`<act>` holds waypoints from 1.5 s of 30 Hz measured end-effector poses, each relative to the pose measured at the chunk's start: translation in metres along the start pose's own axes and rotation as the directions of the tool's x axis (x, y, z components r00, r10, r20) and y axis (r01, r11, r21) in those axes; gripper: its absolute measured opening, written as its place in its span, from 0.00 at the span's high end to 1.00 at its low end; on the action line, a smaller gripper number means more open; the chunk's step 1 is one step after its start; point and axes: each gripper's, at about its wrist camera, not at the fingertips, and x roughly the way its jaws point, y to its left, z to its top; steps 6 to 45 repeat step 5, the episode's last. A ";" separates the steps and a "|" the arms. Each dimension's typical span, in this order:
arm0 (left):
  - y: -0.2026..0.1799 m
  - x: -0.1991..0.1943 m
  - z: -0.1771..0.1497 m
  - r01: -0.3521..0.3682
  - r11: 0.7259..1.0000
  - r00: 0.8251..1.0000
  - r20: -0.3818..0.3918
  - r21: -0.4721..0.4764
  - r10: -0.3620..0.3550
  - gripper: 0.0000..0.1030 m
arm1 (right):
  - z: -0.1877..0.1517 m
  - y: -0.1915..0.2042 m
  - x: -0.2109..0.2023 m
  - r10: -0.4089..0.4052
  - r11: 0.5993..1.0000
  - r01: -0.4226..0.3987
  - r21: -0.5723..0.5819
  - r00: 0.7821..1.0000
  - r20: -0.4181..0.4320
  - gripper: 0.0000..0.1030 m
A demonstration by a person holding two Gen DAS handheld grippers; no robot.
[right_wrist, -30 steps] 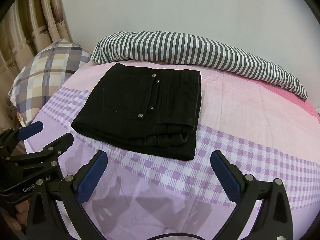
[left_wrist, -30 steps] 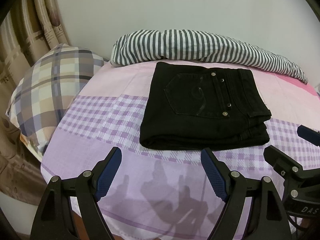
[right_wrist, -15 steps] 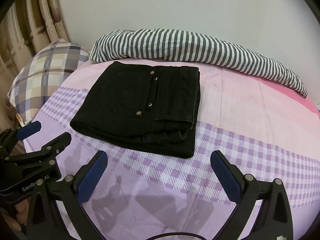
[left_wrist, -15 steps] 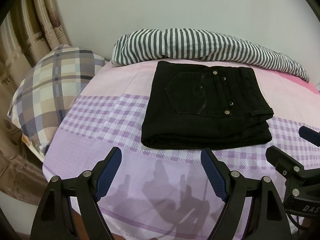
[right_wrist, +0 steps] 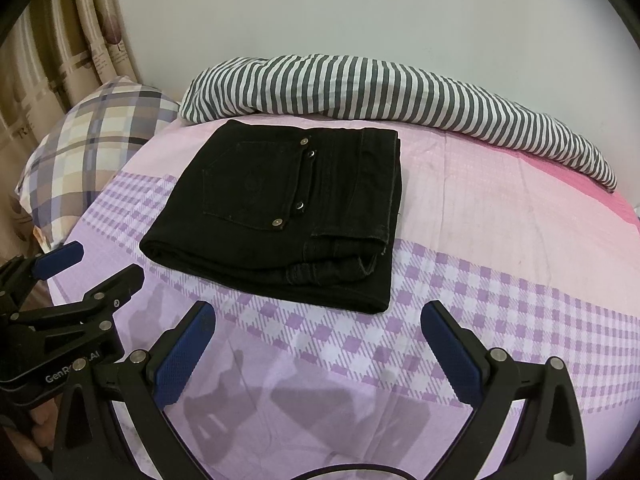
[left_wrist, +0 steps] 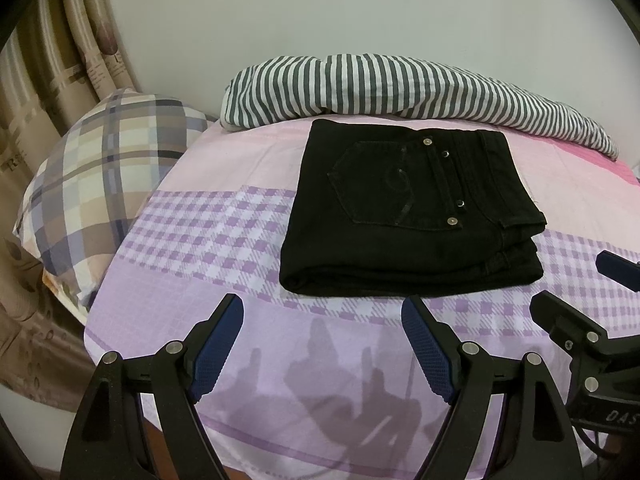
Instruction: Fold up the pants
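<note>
Room: bed [left_wrist: 224,344] with purple-pink sheet, white wall [left_wrist: 360,12] | Pants [left_wrist: 408,212]: folded, lying mid-bed, long side across, waist right | Your left gripper [left_wrist: 322,344] and right gripper [right_wrist: 318,354]: wide apart, empty

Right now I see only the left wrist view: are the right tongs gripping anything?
Observer: No, the right tongs stand open with nothing between them, short of the folded black denim pants.
Operator: Does the person show anywhere?
Observer: Yes, a hand's fingertips show in the lower left corner of the right wrist view, below the left tongs.
</note>
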 end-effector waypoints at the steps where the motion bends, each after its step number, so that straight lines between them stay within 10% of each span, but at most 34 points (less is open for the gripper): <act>1: 0.000 0.000 0.000 0.002 1.000 1.000 0.001 0.002 -0.002 0.21 | -0.001 0.000 0.000 0.001 1.000 -0.001 0.002 1.000 -0.001 0.01; 45: -0.002 0.002 0.001 0.002 1.000 1.000 -0.005 0.006 -0.002 0.21 | -0.003 -0.001 0.001 0.000 1.000 0.000 0.005 1.000 -0.002 0.01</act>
